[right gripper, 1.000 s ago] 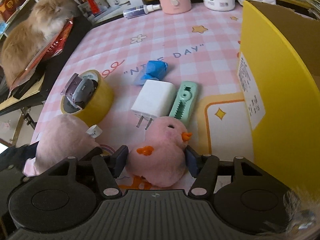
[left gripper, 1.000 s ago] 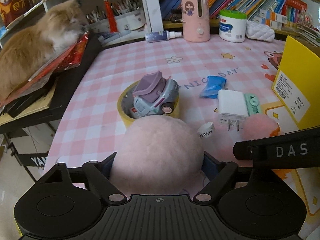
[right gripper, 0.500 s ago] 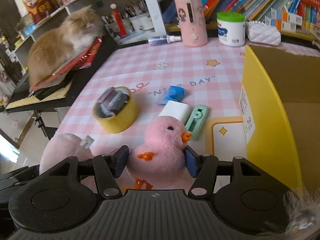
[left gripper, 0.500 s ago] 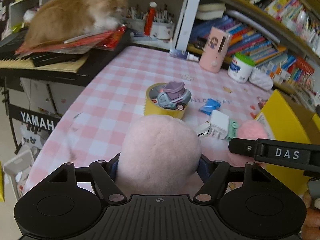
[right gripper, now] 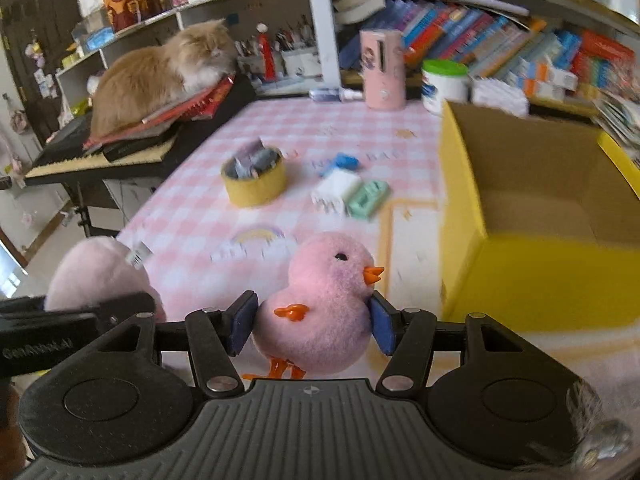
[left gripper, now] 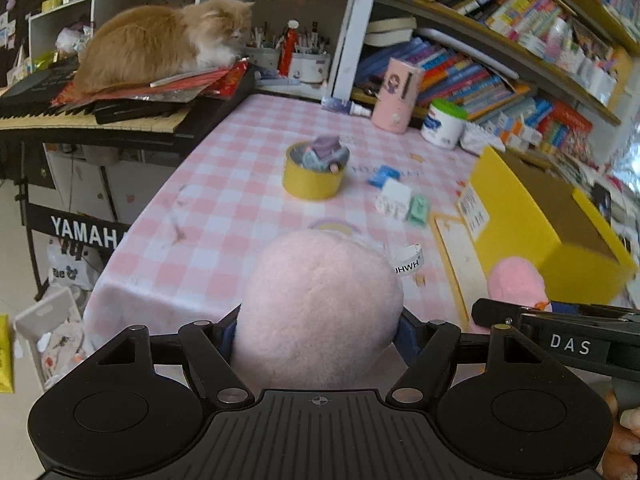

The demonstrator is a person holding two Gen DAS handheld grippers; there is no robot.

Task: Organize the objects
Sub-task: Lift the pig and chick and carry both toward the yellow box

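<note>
Your left claw (left gripper: 318, 334) grips the pale pink plush ball (left gripper: 318, 312), pads pressed into its sides; a second ago it sat low by the yellow tape roll (left gripper: 312, 182), and now both are lifted clear of the worktop (left gripper: 224, 200). Your right claw (right gripper: 312, 326) clamps the pink chick (right gripper: 320, 300), also raised since then and now just beside the open yellow box (right gripper: 500, 272). The white charger (right gripper: 336, 190) and green tape dispenser (right gripper: 368, 198) stay put.
</note>
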